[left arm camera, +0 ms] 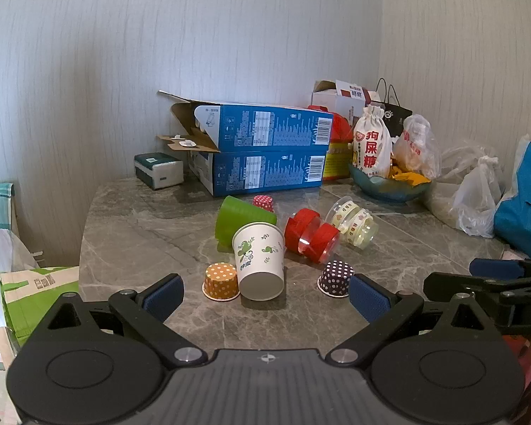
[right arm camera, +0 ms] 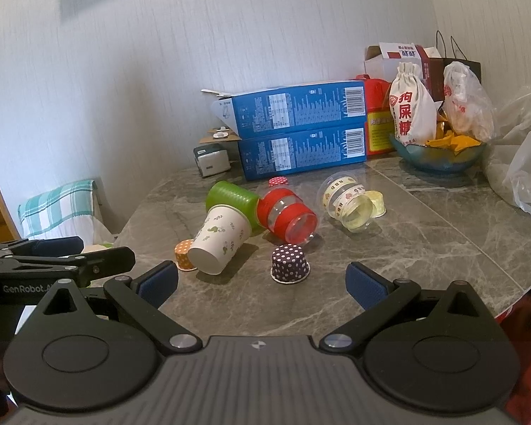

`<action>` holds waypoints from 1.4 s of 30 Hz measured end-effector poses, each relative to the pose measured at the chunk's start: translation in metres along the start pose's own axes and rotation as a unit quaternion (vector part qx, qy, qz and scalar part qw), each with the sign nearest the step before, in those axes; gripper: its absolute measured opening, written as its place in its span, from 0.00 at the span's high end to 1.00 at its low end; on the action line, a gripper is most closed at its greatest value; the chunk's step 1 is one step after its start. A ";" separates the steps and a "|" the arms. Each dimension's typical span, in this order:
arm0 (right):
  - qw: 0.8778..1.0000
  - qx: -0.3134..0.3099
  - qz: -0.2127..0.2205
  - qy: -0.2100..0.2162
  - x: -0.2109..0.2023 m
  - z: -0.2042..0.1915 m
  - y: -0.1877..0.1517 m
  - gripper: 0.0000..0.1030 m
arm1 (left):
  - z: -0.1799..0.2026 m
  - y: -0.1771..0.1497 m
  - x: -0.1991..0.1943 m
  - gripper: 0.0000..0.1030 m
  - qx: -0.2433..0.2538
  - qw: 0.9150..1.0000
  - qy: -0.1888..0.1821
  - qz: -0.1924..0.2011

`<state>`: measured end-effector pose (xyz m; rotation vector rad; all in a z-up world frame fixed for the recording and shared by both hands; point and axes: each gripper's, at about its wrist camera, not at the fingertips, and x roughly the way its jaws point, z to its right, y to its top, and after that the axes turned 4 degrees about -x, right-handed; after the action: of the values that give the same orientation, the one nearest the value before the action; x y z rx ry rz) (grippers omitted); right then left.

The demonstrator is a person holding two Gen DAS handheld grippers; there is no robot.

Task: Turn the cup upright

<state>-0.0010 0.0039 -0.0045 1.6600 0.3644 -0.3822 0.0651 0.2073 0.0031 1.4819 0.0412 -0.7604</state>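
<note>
Several cups lie on the grey marble table [left arm camera: 131,233]. A white paper cup with green leaves [left arm camera: 260,260] [right arm camera: 217,239] lies on its side, bottom toward me, its mouth against a green cup [left arm camera: 240,219] [right arm camera: 233,200] also on its side. A clear cup with red bands [left arm camera: 311,235] [right arm camera: 288,216] and a clear cup with patterned tape [left arm camera: 354,221] [right arm camera: 348,202] lie tipped too. Small dotted cups stand upside down: orange [left arm camera: 221,281] [right arm camera: 184,249], purple [left arm camera: 336,278] [right arm camera: 289,263], red [left arm camera: 263,202]. My left gripper [left arm camera: 265,297] and right gripper [right arm camera: 262,281] are open and empty, just short of the cups.
Two stacked blue boxes [left arm camera: 265,152] and a tissue pack [left arm camera: 159,170] stand at the back by the wall. A blue bowl [left arm camera: 389,186] with snack bags, plastic bags [left arm camera: 478,194] and a blue bag [left arm camera: 527,202] crowd the right. The table edge curves at left and right.
</note>
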 end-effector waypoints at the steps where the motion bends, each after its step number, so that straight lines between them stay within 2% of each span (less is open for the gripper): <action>1: 1.000 0.000 0.000 0.000 0.000 0.000 0.000 0.01 | 0.000 0.000 0.000 0.02 0.001 1.000 0.000 0.000; 42: 1.000 0.003 -0.002 0.004 0.001 0.002 -0.001 0.01 | 0.001 0.002 -0.001 0.02 0.001 1.000 0.000 0.000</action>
<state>-0.0010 0.0024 -0.0059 1.6677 0.3730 -0.3813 0.0652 0.2066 0.0053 1.4840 0.0409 -0.7597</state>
